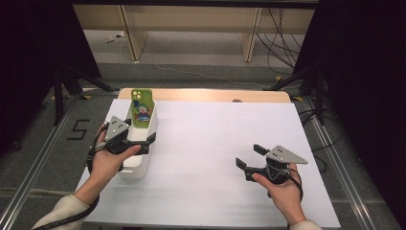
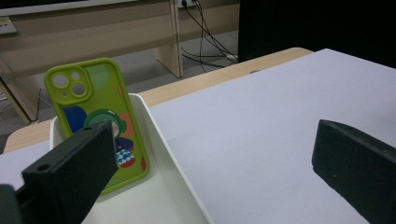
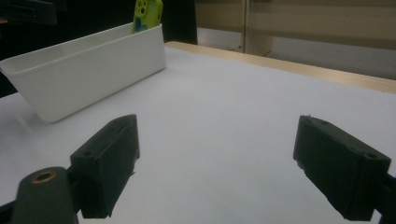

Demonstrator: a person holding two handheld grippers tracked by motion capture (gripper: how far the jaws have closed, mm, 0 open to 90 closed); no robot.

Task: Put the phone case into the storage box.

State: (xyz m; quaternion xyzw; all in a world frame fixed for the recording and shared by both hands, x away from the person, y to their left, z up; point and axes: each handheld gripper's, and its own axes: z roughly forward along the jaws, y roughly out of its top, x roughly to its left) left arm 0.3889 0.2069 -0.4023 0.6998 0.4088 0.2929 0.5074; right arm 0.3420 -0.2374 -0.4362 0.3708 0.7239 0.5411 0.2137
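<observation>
Upright at the far end of a white bin (image 1: 136,165), a green phone case (image 1: 142,108) leans on its wall, while the left gripper (image 1: 139,139) hovers over the bin with jaws apart and the right gripper (image 1: 249,156), also spread empty, sits well away.

Right gripper (image 3: 217,172) seen along its own two black fingers (image 3: 109,161), which rise from the bottom edge and stand wide apart with nothing between them — bare white tabletop (image 3: 224,116) fills the gap. At upper left, a long white bin (image 3: 88,70) rests on the tabletop, well apart from the fingers. A green phone case (image 3: 148,14) stands upright at the bin's far end, its top with the camera cut-outs rising above the rim. A wooden edge (image 3: 299,70) borders the white surface at the back — pale furniture panels lie beyond it.
</observation>
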